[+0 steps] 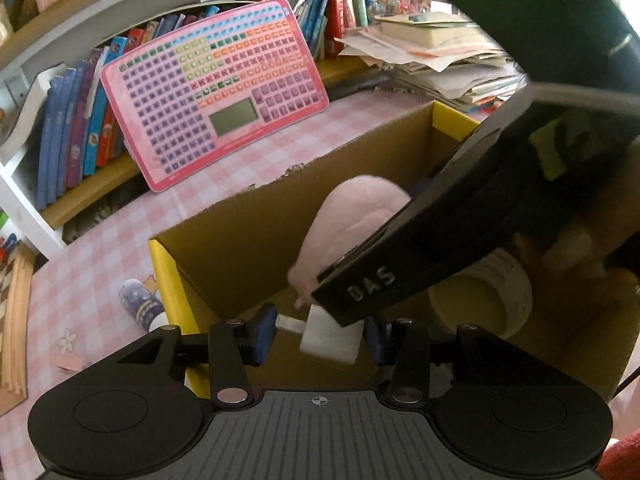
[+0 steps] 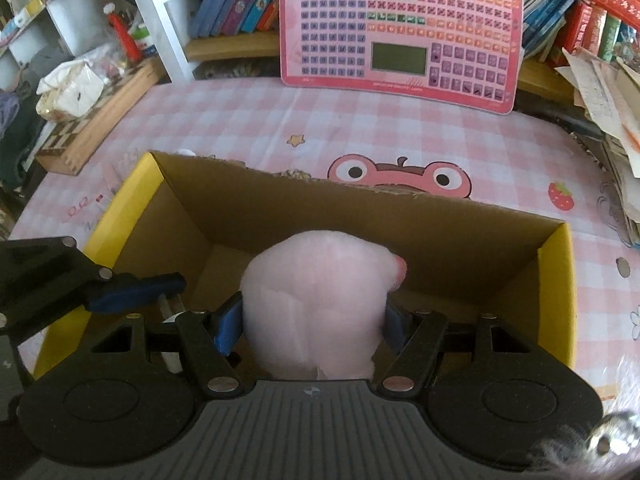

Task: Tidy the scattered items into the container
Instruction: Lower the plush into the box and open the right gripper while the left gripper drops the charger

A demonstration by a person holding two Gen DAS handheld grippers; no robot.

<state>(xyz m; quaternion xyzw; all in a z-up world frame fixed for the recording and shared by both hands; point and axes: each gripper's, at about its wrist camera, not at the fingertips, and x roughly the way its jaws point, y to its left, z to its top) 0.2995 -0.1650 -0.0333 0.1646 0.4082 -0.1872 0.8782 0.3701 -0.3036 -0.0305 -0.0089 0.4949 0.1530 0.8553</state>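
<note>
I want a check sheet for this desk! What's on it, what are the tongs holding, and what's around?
Surface: pink checked tablecloth with cartoon prints.
Job's things: open cardboard box with yellow outside; pink plush toy and small white block held over it; round white tub already inside.
Clutter: small blue-labelled bottle lying beside the box; paper pile.
Grippers: left tongs shut on the white block; right tongs shut on the plush toy.
Cables: nothing seen.
Surroundings: pink button board leaning on a bookshelf; chessboard box.
</note>
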